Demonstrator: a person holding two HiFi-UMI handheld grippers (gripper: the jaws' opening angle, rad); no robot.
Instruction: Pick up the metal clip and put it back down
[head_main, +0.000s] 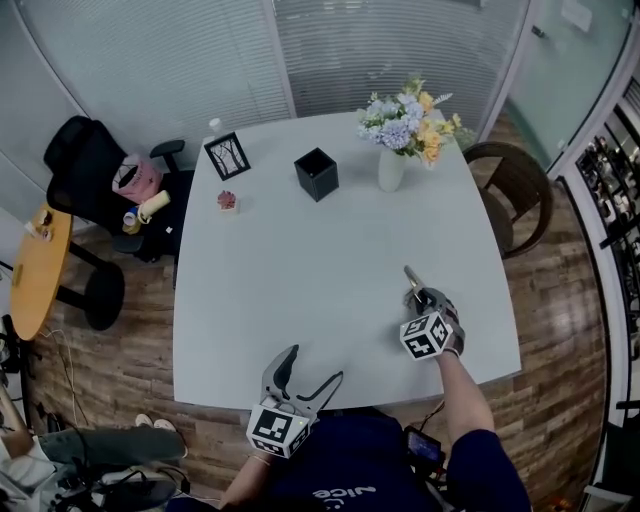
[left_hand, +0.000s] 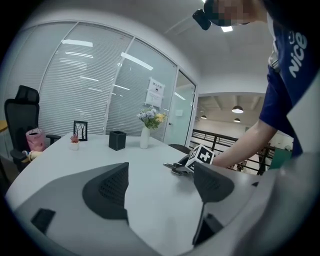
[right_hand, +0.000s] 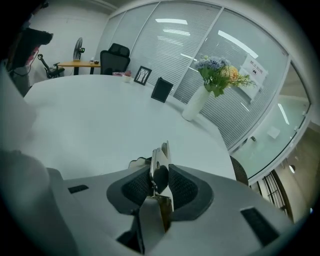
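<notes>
Near table (head_main: 300, 300) edge, right hand-held gripper (right_hand: 160, 176) clamps clip (right_hand: 161, 154).

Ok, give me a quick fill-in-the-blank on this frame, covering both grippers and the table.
1. The right hand-held gripper is shut on the ___.
2. The left hand-held gripper is ___, with nothing between its jaws.
3. The flowers stand in a white ___.
Missing words: metal clip; open; vase.

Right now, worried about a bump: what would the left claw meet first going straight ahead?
Probably nothing close: only bare table lies ahead of the open left claw. Farther on stands the vase; the right claw sits off to the right. Depth is unclear.
</notes>
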